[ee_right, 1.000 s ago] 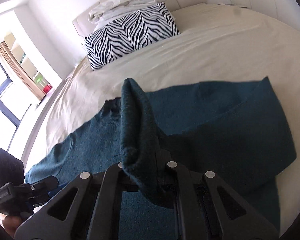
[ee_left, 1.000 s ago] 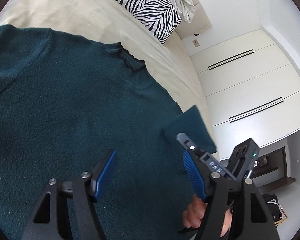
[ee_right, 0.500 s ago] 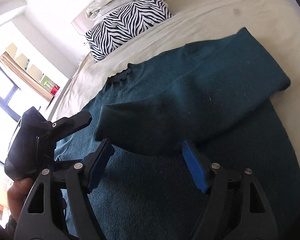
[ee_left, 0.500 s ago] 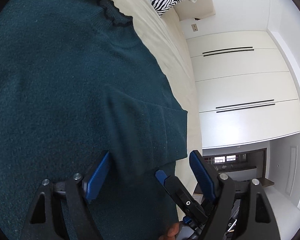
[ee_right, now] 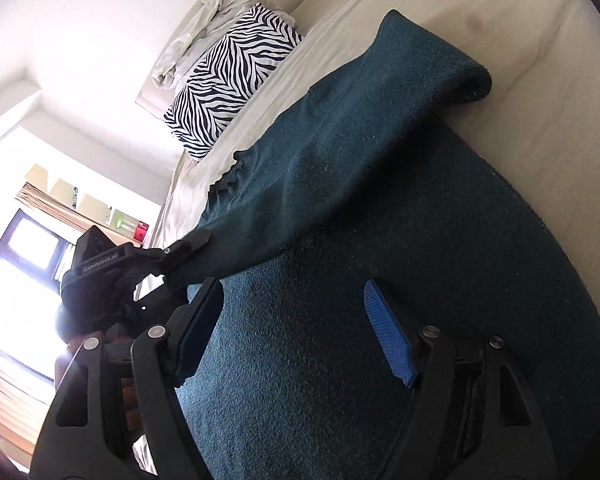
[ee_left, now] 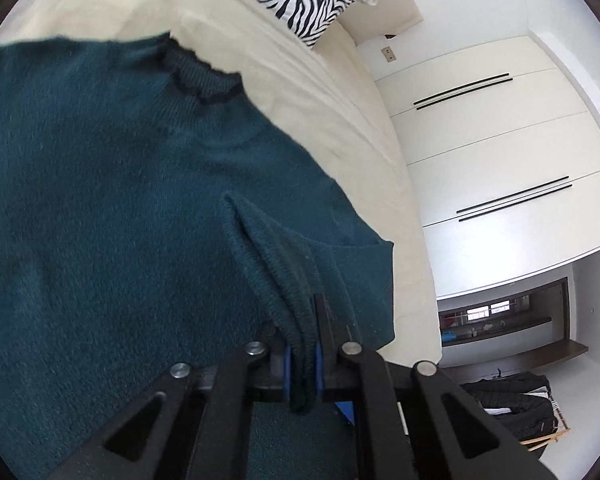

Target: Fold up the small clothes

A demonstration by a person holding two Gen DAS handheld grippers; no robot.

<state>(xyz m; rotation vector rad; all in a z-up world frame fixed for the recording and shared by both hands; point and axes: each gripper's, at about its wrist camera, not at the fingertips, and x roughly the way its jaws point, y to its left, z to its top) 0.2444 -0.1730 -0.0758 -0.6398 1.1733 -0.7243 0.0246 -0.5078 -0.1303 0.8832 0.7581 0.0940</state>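
Teal sweater (ee_right: 380, 240) flat on cream bed (ee_left: 300, 80).
Left gripper (ee_left: 302, 364): just closed, clamped on ribbed sleeve cuff (ee_left: 268, 264). Right gripper (ee_right: 296, 332): spread wide above the knit, nothing held. Bare bed beyond right fold.

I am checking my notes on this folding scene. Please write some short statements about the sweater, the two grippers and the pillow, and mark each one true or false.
1. The left gripper is shut on the cuff of the sweater's sleeve. True.
2. The right gripper holds a fold of the sweater. False: its jaws are open above the sweater, with nothing pinched.
3. The sweater is dark teal and lies on a cream bed. True.
4. The zebra pillow lies on top of the sweater. False: it lies apart from the sweater, towards the head of the bed.
5. One sleeve is folded across the sweater's body. True.
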